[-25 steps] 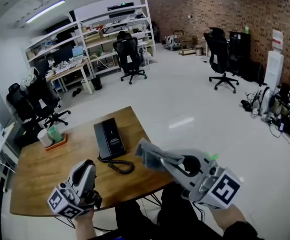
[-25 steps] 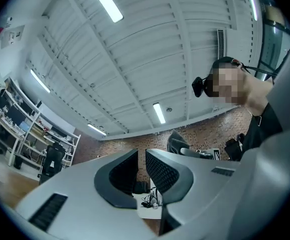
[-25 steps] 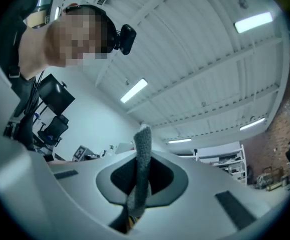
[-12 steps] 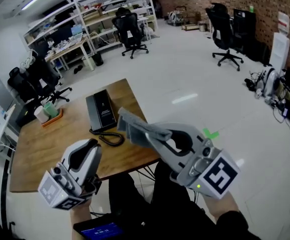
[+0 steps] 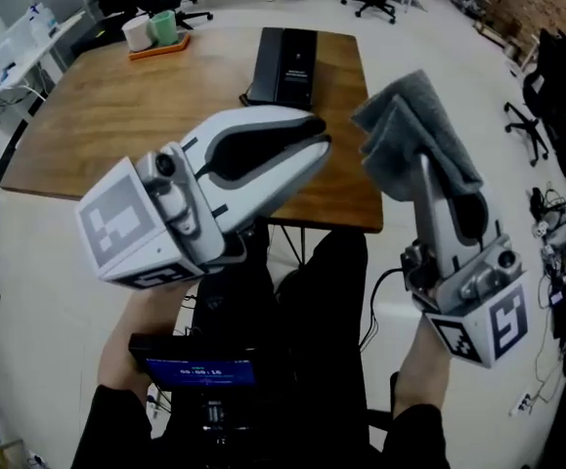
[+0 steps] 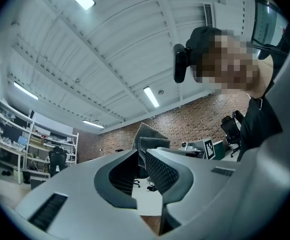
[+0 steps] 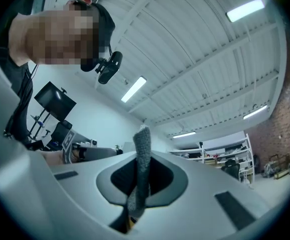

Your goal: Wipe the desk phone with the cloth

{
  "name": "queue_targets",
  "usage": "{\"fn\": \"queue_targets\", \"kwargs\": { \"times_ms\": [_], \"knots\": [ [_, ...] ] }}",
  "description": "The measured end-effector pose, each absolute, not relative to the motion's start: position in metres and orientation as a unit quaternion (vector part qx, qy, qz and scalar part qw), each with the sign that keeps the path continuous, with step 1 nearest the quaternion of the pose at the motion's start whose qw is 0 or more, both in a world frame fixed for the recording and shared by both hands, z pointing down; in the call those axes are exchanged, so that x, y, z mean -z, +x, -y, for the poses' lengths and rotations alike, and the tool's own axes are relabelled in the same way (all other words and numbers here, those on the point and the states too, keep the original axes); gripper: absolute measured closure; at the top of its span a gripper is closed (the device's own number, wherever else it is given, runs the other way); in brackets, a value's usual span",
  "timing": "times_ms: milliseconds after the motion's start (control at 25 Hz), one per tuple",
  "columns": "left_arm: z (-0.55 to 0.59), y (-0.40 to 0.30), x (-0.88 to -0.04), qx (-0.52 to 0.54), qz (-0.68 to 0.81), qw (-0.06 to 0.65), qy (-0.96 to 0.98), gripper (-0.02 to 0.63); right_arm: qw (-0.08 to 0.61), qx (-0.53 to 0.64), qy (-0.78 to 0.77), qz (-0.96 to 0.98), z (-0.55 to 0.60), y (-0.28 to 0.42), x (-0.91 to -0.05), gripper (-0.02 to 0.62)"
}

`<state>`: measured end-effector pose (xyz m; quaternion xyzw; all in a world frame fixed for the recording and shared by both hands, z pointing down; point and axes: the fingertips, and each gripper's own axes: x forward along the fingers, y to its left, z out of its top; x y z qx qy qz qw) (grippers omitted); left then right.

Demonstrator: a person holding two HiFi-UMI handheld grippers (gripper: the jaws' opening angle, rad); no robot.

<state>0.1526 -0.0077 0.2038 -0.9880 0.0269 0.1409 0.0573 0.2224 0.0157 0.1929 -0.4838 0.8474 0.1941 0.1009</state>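
Observation:
The black desk phone (image 5: 284, 66) lies on the far part of the wooden table (image 5: 107, 106). Both grippers are held up high, close to the head camera and well short of the phone. My right gripper (image 5: 421, 169) is shut on a folded grey cloth (image 5: 414, 135), which stands up out of its jaws (image 7: 140, 169). My left gripper (image 5: 314, 147) is shut with nothing between its jaws. In the left gripper view that cloth (image 6: 150, 136) shows beyond the left gripper (image 6: 140, 156). Both gripper views point up at the ceiling.
An orange tray with cups (image 5: 155, 32) sits at the table's far left corner. Office chairs (image 5: 551, 66) stand on the floor to the right. Below the grippers are the person's legs and a small blue-lit screen (image 5: 199, 369). The table's near edge (image 5: 322, 221) lies just beyond the knees.
Both grippers have come up and back from over the table toward the head camera. The view has tipped steeply down. The cloth stays in the right gripper.

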Motion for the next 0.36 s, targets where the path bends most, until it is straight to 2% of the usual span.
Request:
{"fn": "queue_targets", "kwargs": {
  "times_ms": [360],
  "knots": [
    [0.021,0.152,-0.215,-0.137,-0.044,0.057,-0.988,0.572,0.072,-0.194,-0.487,-0.848,-0.011,0.221,-0.212,0.572]
  ]
}}
